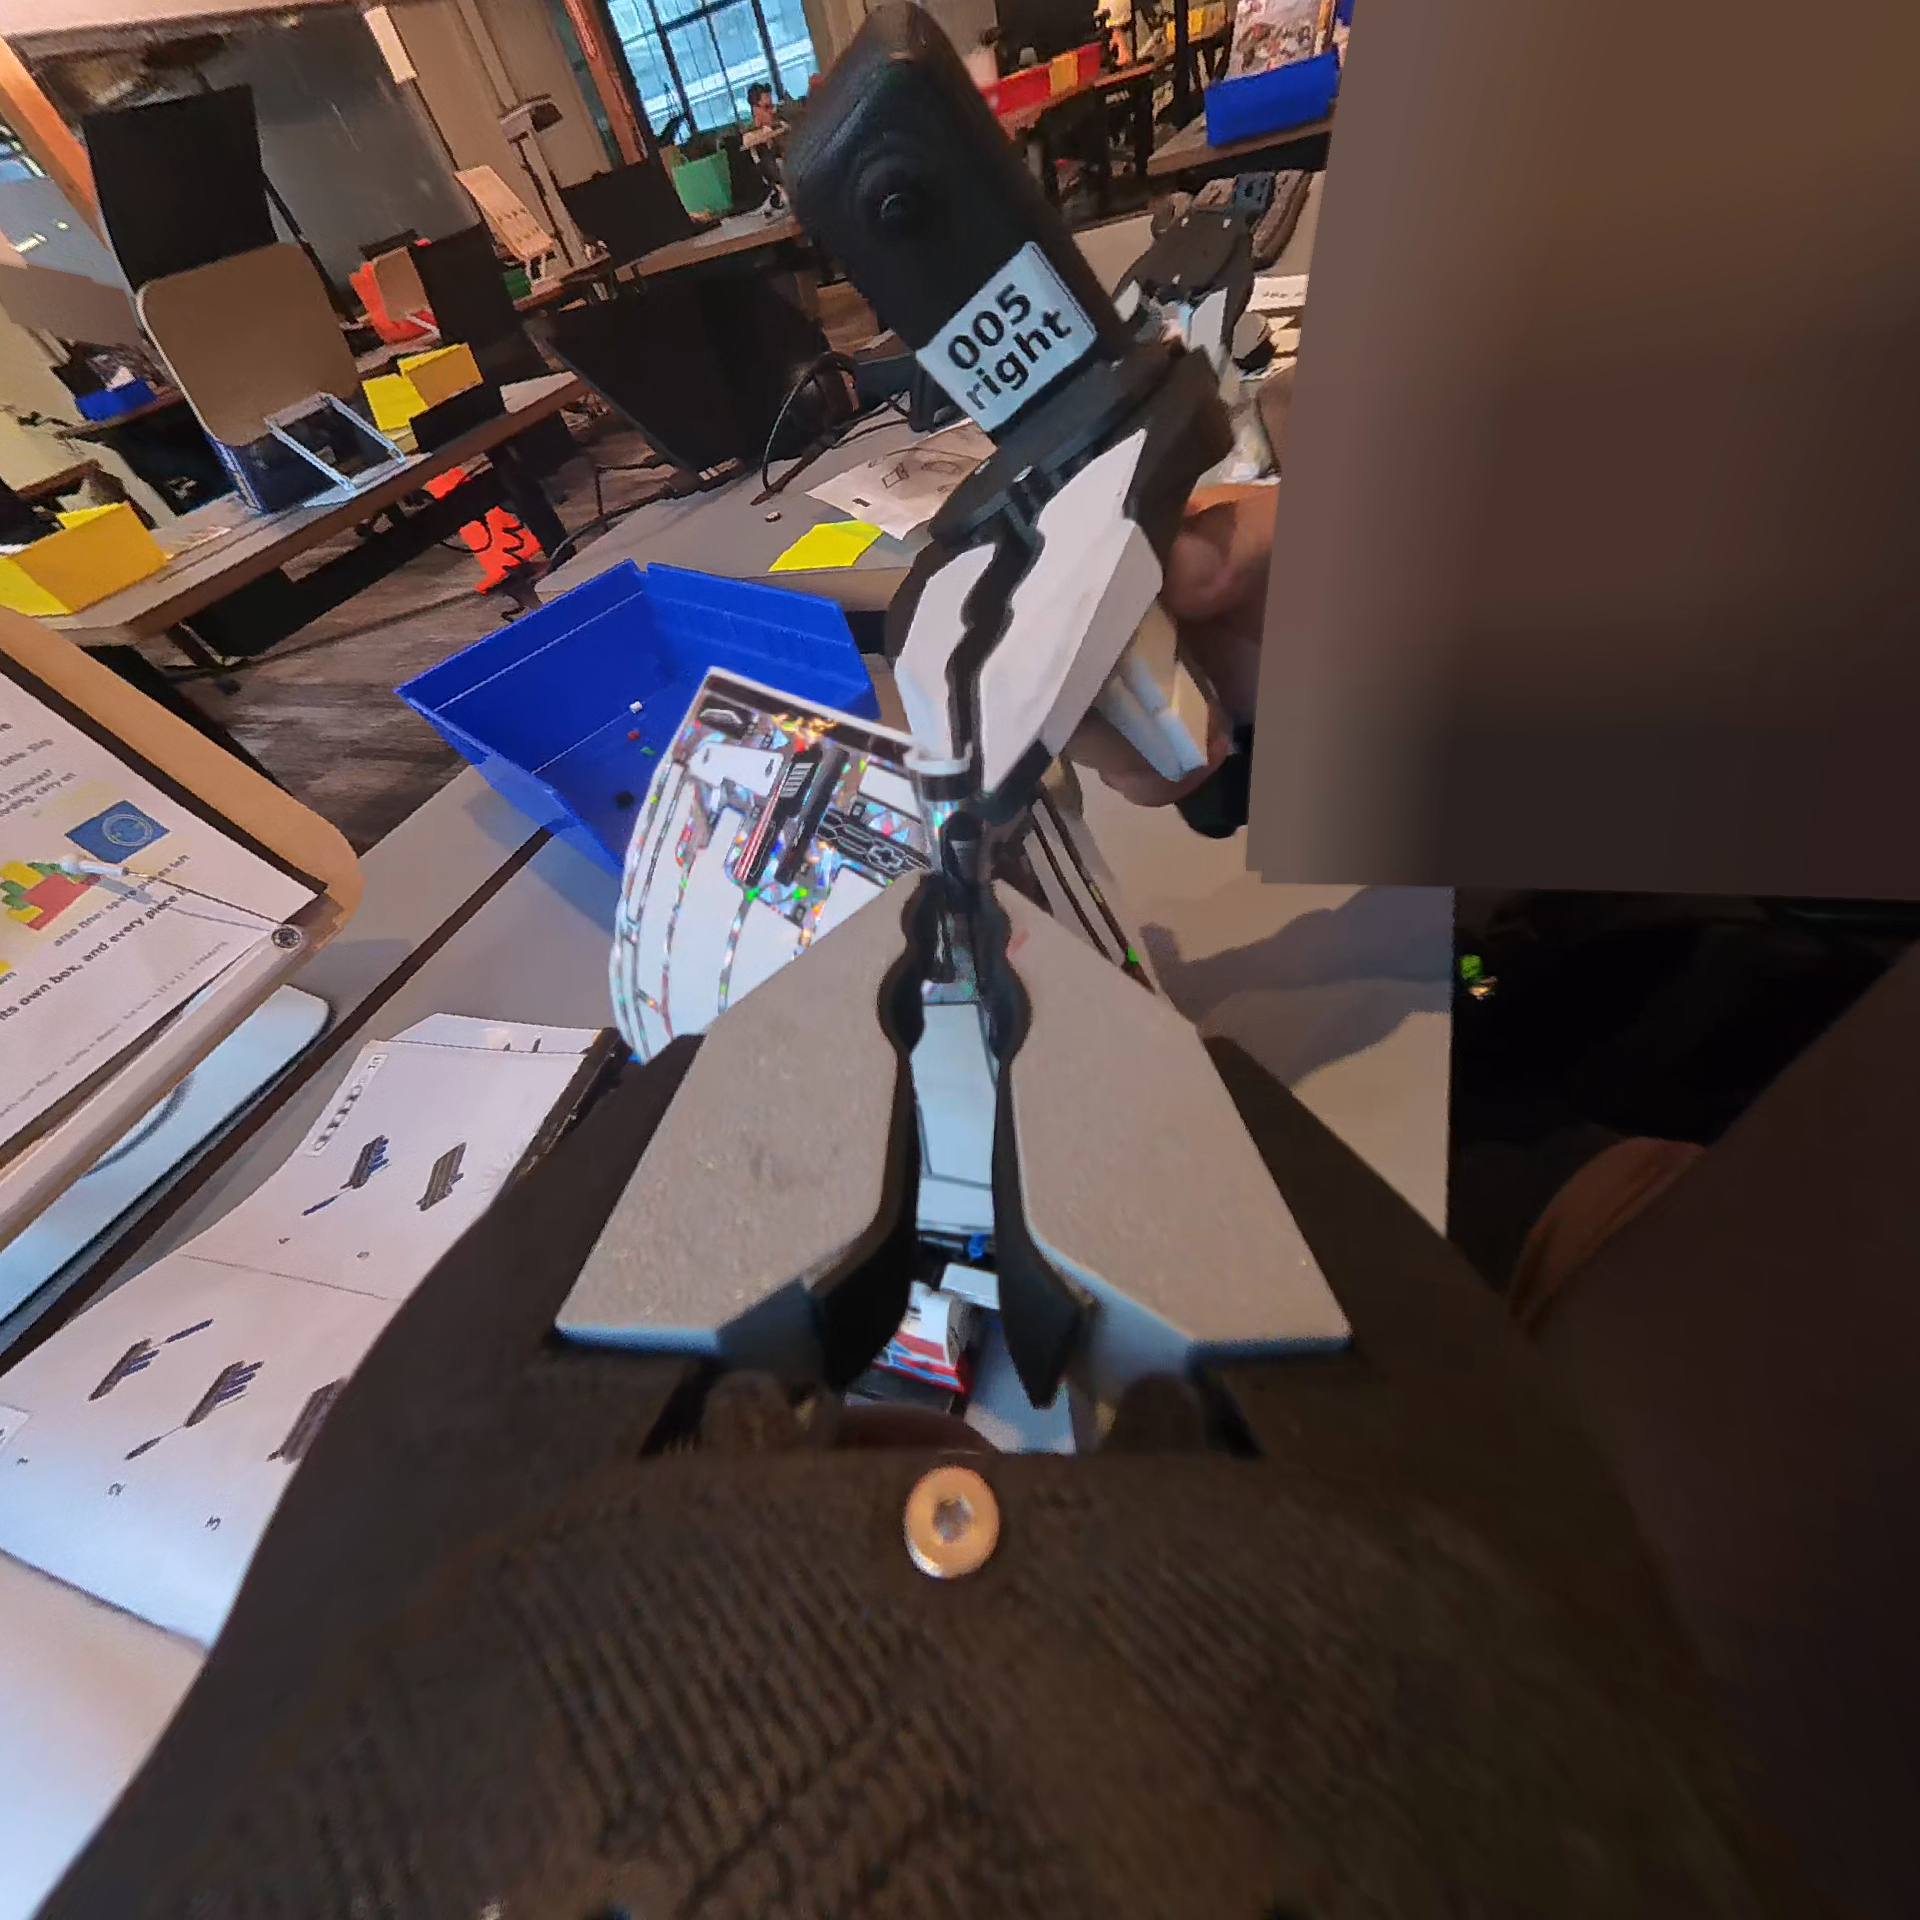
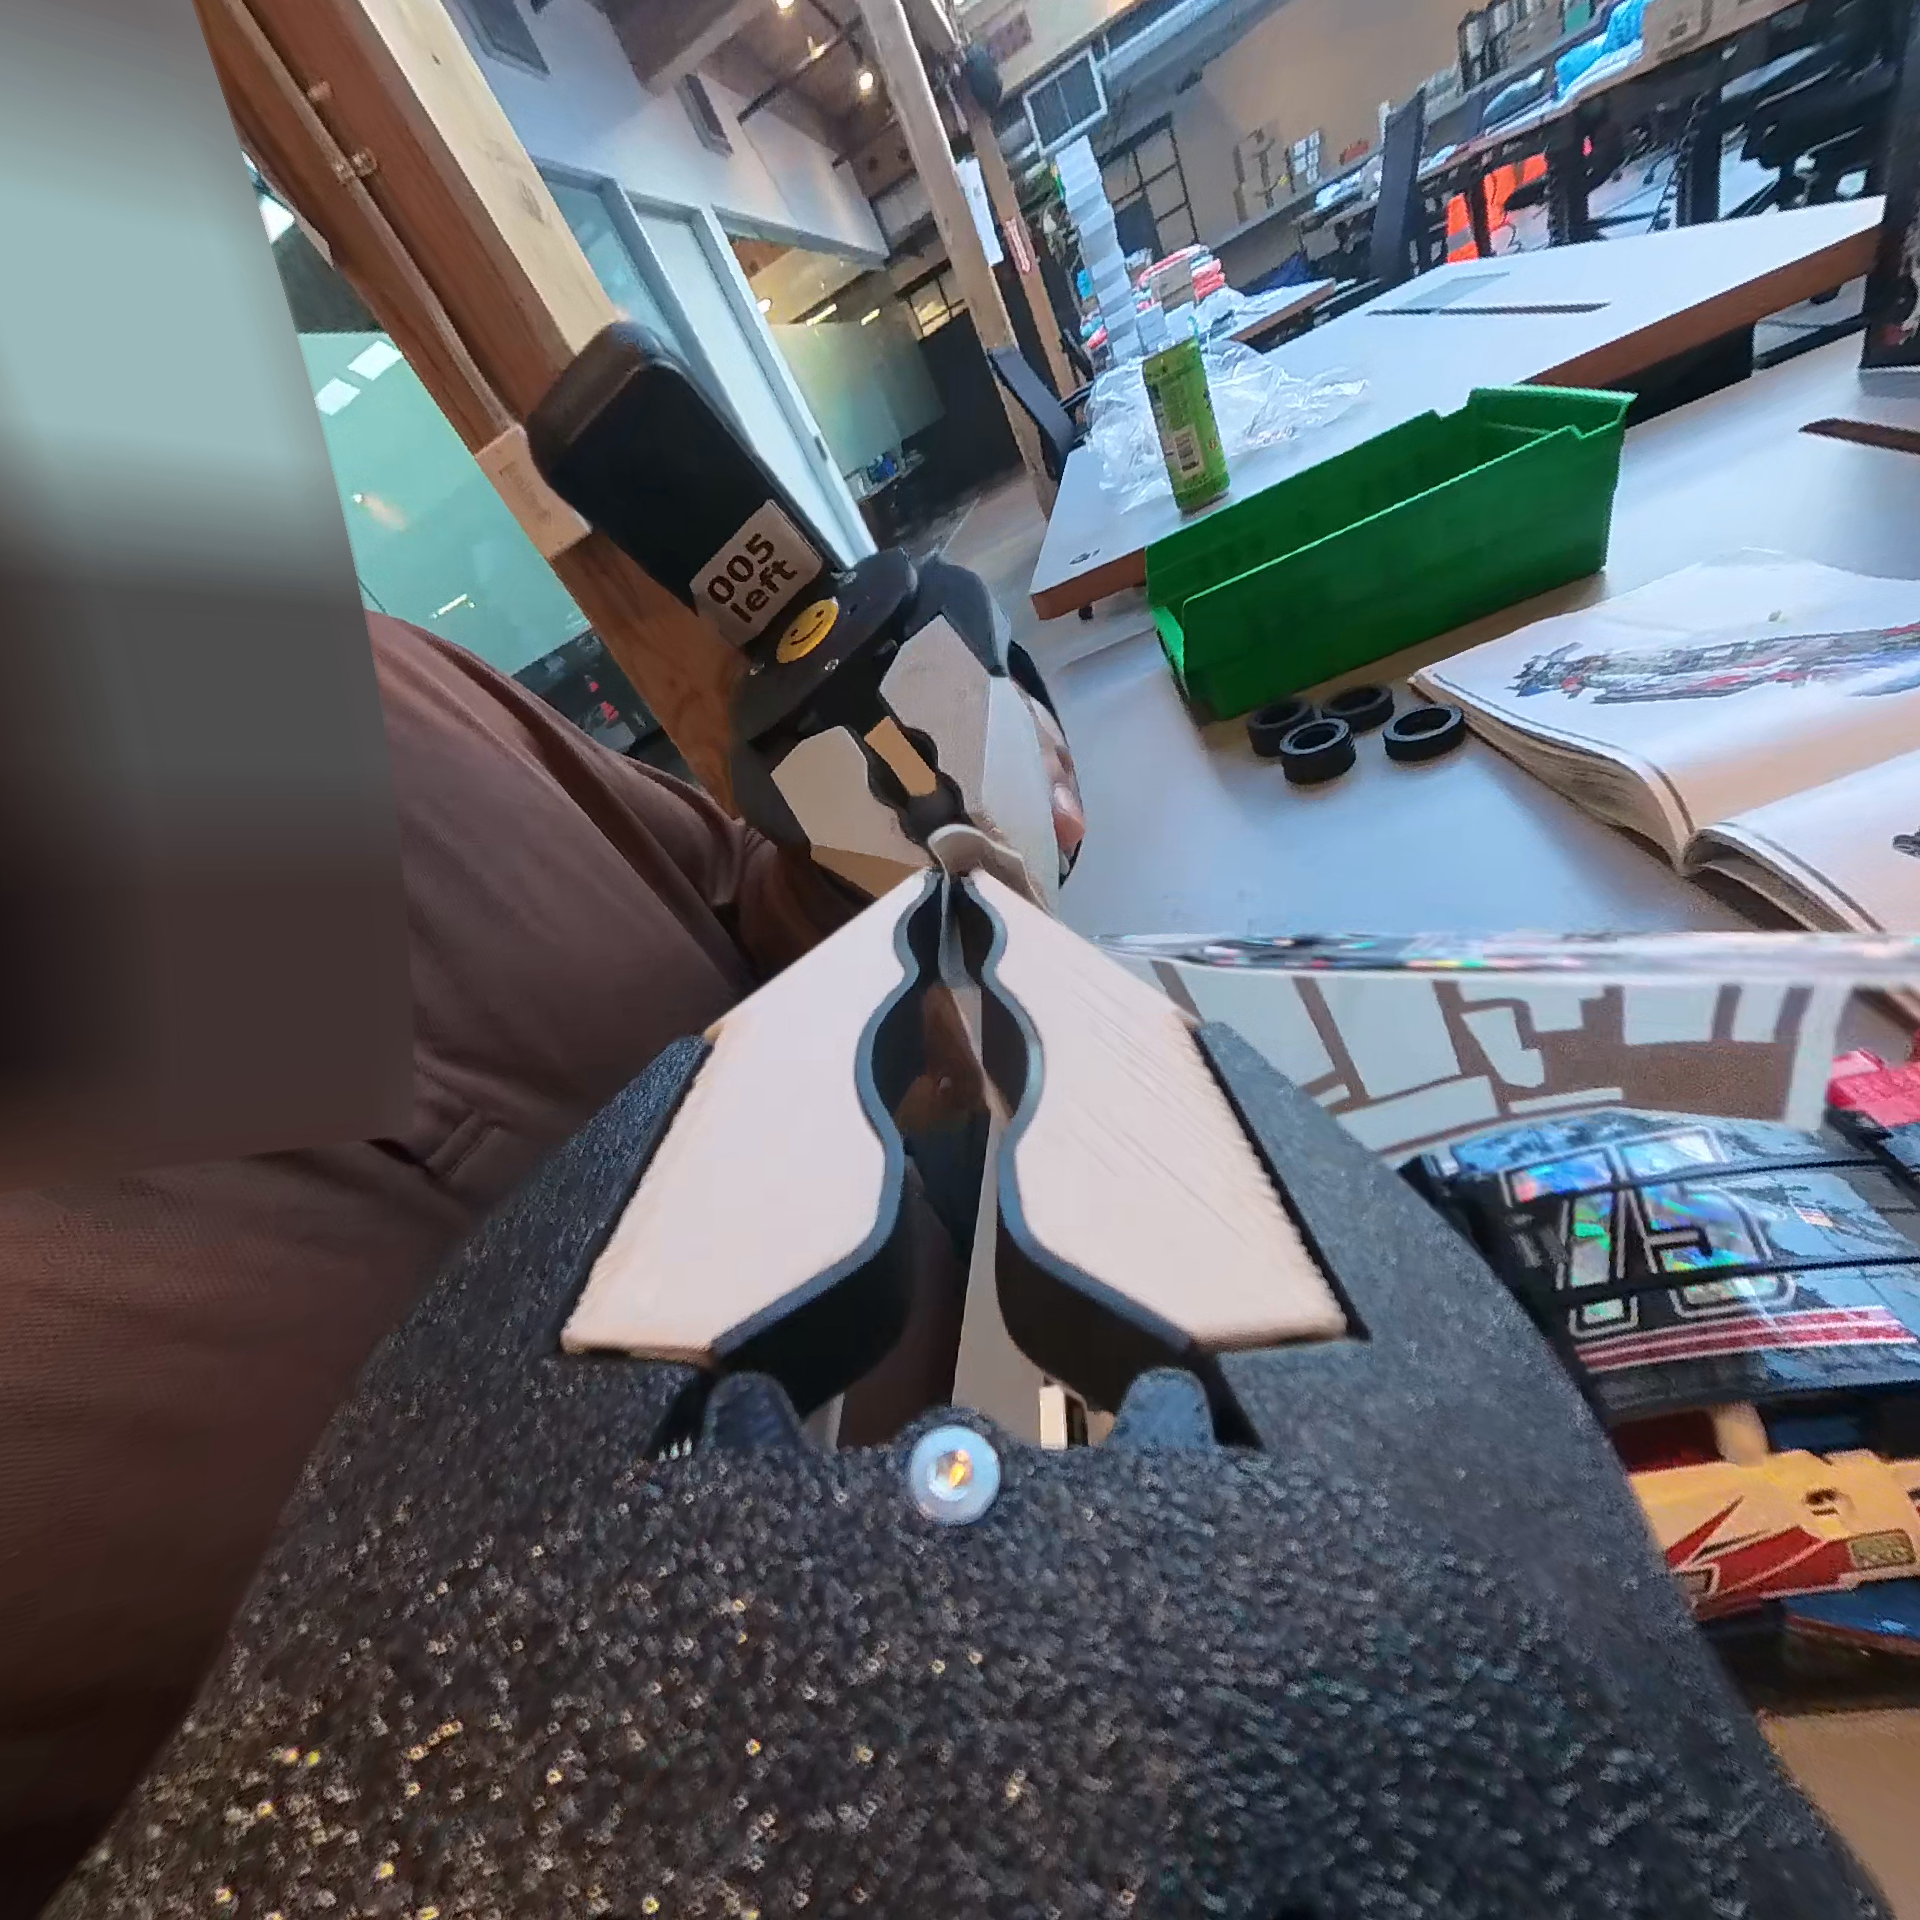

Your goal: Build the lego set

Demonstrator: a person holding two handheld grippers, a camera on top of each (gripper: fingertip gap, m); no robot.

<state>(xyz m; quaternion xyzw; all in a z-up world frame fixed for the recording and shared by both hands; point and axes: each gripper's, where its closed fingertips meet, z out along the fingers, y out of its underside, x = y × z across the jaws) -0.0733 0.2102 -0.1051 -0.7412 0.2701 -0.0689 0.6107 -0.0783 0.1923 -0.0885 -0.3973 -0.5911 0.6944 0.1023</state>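
A curled white sticker sheet [image 1: 748,862] with shiny holographic stickers hangs in the air between both grippers. My left gripper [image 1: 956,909] is shut on its right edge; the sheet shows between the fingers. My right gripper [image 1: 940,774] comes from above and is shut on the sheet's top corner. In the right wrist view my right gripper [image 2: 951,904] is shut on a thin white edge, tip to tip with my left gripper [image 2: 940,826]. The sheet [image 2: 1455,1023] stretches off to the right. A red, yellow and black Lego car [image 2: 1766,1507] lies below it.
A blue bin [image 1: 623,707] with a few small pieces stands behind the sheet. Printed instruction pages [image 1: 312,1247] lie at the left. A green bin [image 2: 1382,551], several black tyres [image 2: 1320,743], an open booklet [image 2: 1714,727] and a green can [image 2: 1184,426] are on the table. Less than 4 cm separates the two grippers' tips.
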